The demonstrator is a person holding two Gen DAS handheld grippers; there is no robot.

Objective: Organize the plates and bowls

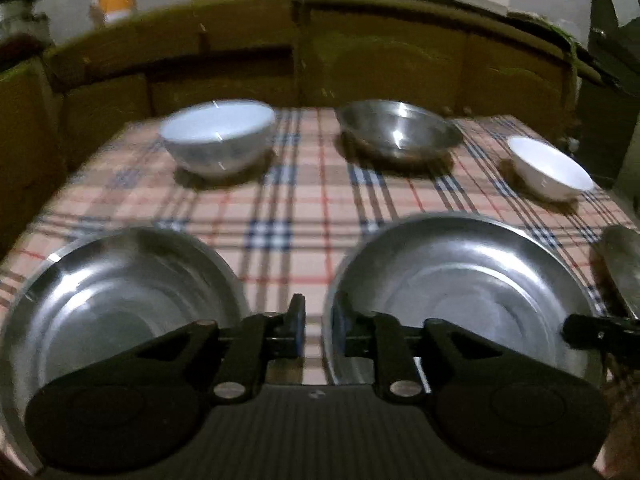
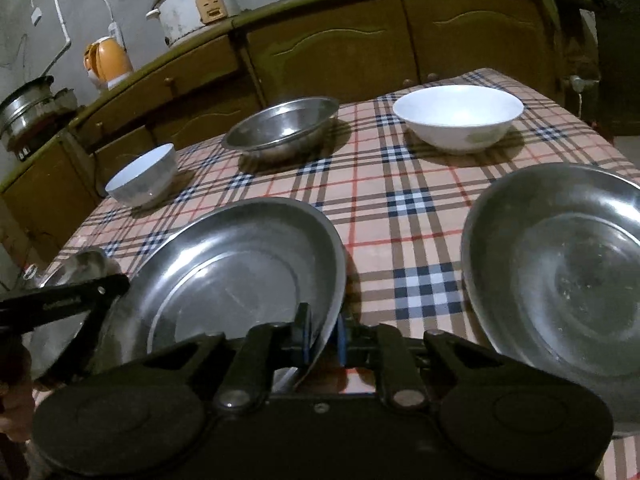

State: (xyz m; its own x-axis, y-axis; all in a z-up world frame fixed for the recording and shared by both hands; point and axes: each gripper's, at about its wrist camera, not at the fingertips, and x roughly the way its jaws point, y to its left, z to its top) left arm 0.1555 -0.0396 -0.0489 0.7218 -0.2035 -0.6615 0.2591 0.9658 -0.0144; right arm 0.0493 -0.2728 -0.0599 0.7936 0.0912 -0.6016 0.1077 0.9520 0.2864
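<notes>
On the plaid tablecloth [image 1: 304, 208] lie three steel plates near me. My right gripper [image 2: 322, 336] is shut on the rim of the middle steel plate [image 2: 240, 264], which is tilted up; this plate also shows in the left wrist view [image 1: 460, 280]. My left gripper [image 1: 320, 332] is open, its jaws straddling that plate's left rim, with the left steel plate [image 1: 112, 292] beside it. The right steel plate [image 2: 560, 272] lies flat. Further back stand a pale blue bowl [image 1: 218, 136], a steel bowl [image 1: 398, 130] and a white bowl [image 2: 458, 114].
A brown wooden cabinet [image 2: 340, 52] runs behind the table with a rice cooker [image 2: 196, 4], an orange kettle [image 2: 108, 58] and steel pots [image 2: 28, 112] on top. The table's right edge [image 2: 600, 136] drops off past the white bowl.
</notes>
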